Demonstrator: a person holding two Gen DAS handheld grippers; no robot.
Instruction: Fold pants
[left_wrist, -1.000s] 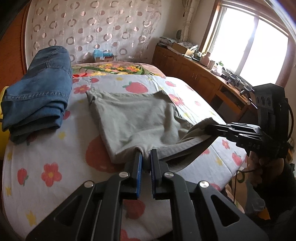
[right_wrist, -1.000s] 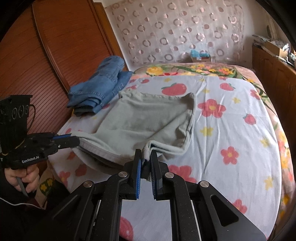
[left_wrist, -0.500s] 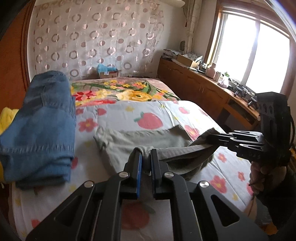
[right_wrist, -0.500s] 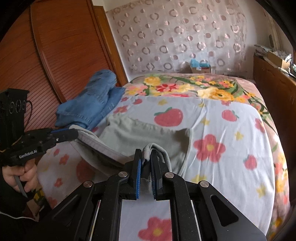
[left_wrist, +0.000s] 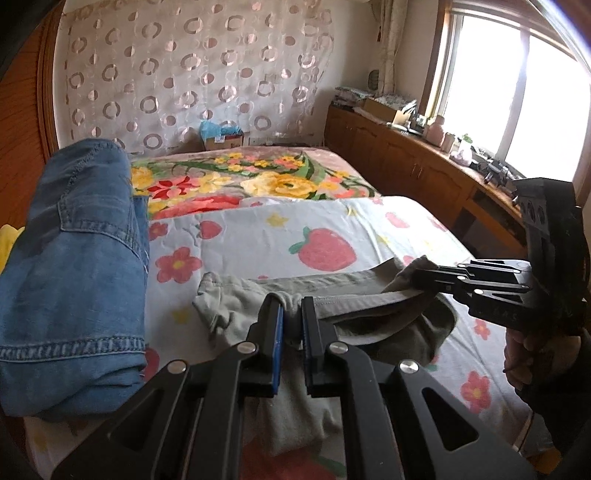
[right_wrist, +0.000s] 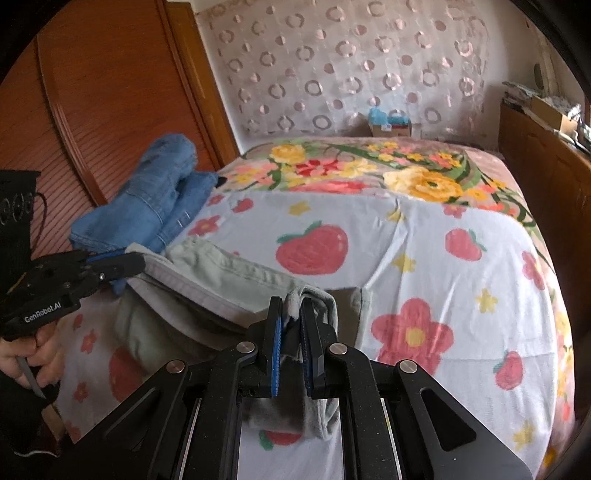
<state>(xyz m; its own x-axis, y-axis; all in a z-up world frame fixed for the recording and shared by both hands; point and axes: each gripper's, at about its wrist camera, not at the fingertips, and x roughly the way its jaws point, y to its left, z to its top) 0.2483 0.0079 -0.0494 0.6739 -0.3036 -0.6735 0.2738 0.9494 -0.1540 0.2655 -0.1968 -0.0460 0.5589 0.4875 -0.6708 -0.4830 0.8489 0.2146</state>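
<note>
Grey-green pants (left_wrist: 369, 317) lie on the bed, their near edge lifted and carried over the rest. My left gripper (left_wrist: 291, 314) is shut on one corner of that edge. My right gripper (right_wrist: 291, 314) is shut on the other corner, and it shows at the right of the left wrist view (left_wrist: 417, 278). The pants (right_wrist: 221, 273) stretch between the two grippers. The left gripper also shows at the left of the right wrist view (right_wrist: 138, 262). The cloth under the raised fold is hidden.
A pile of folded blue jeans (left_wrist: 74, 266) sits at the left, by the wooden headboard (right_wrist: 110, 110). The bed (left_wrist: 332, 229) has a strawberry and flower sheet. Wooden cabinets (left_wrist: 406, 173) run under the window on the right. A small box (left_wrist: 221, 136) stands by the far wall.
Both grippers have carried the pants' near edge forward and up over the rest of the pants, so the flat spread has shortened into a fold. Both stayed shut.
</note>
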